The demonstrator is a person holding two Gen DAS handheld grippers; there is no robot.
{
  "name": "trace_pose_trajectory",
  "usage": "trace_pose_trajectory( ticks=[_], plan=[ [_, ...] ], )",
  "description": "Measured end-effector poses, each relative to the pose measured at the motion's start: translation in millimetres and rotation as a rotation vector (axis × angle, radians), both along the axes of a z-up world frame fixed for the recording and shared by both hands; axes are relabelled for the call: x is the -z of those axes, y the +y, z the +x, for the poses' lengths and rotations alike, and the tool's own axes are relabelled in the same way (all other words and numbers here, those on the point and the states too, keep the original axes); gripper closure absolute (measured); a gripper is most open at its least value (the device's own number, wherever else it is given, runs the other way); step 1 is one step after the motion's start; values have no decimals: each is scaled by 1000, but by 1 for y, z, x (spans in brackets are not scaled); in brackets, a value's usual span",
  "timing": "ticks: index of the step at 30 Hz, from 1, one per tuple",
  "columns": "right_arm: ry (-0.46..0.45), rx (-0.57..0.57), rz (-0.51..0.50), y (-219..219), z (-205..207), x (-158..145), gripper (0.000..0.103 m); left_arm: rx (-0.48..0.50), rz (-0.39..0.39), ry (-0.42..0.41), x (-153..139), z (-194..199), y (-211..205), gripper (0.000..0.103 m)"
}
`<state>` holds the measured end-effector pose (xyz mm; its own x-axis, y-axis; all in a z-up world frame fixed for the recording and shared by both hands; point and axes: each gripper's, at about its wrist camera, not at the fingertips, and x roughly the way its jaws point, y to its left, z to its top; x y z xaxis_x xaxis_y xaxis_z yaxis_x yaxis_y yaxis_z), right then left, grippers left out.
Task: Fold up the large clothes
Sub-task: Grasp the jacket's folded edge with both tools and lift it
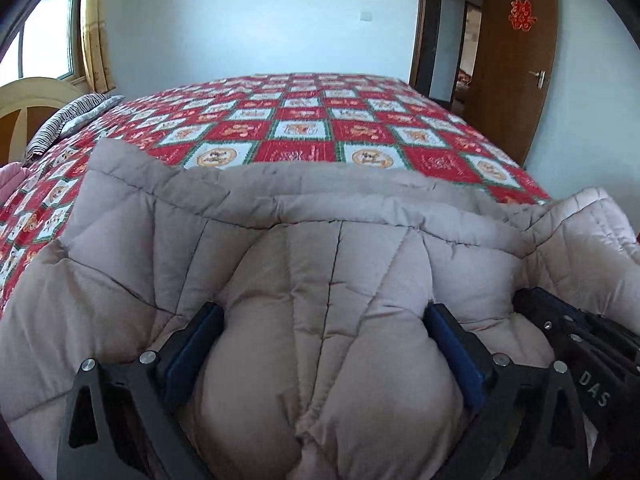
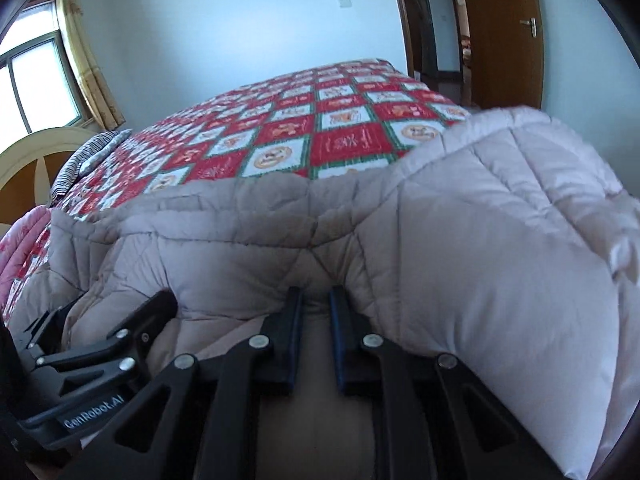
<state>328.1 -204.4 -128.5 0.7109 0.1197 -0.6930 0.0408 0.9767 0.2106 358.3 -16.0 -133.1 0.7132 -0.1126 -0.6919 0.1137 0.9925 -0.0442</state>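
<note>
A large beige quilted padded garment [image 1: 304,264] lies on the near part of the bed and fills the lower half of both views [image 2: 460,240]. My left gripper [image 1: 324,312] stands wide open, its two blue-padded fingers pressed into the puffy fabric, a bulge of it between them. My right gripper [image 2: 316,300] is nearly shut, its jaws pinching a fold of the garment. The right gripper shows at the right edge of the left wrist view [image 1: 580,340]; the left gripper shows at the lower left of the right wrist view [image 2: 120,340]. They are close side by side.
The bed has a red, white and green patchwork cover [image 1: 304,120]. A striped pillow [image 1: 68,120] and a cream headboard [image 1: 32,104] are at the left, with pink fabric [image 2: 20,248] beside. A window is far left; an open brown door [image 1: 516,60] is at the right.
</note>
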Motion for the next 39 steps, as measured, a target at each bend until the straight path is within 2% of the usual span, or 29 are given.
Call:
trace_pose_trajectory(
  ticks=[5, 8, 9, 12, 14, 23, 26, 29, 32, 33, 36, 37, 39],
  plan=[
    [14, -1, 5, 0, -6, -9, 87, -2, 25, 6, 2, 0, -2, 1],
    [-48, 11, 51, -3, -36, -33, 87, -4, 33, 7, 3, 1, -3, 1],
    [-50, 6, 32, 0, -42, -36, 87, -4, 36, 6, 2, 1, -3, 1],
    [-10, -13, -19, 11, -42, -18, 87, -4, 36, 5, 2, 1, -3, 1],
    [-36, -2, -22, 11, -41, -3, 88, -7, 38, 4, 2, 1, -3, 1],
    [-36, 18, -41, 11, -30, 10, 92, 2, 24, 10, 0, -2, -3, 1],
    [-38, 17, -46, 11, -29, 10, 92, 69, -12, 37, -13, -16, 8, 1],
    [-43, 15, -34, 8, -31, 11, 92, 98, -72, -15, -40, -59, 43, 1],
    [-48, 15, -49, 10, -32, 10, 92, 3, -155, -60, -57, -108, 100, 1],
    [-48, 15, -52, 11, -32, 10, 92, -46, -205, -71, -57, -129, 127, 1],
    [-54, 12, -53, 11, -32, 9, 91, -171, -286, -73, -47, -166, 174, 2],
    [-51, 12, -58, 12, -32, 9, 90, -213, -338, -55, -39, -180, 191, 2],
    [-12, 7, -96, 17, -28, 6, 90, -234, -408, -39, -29, -192, 202, 2]
  ],
)
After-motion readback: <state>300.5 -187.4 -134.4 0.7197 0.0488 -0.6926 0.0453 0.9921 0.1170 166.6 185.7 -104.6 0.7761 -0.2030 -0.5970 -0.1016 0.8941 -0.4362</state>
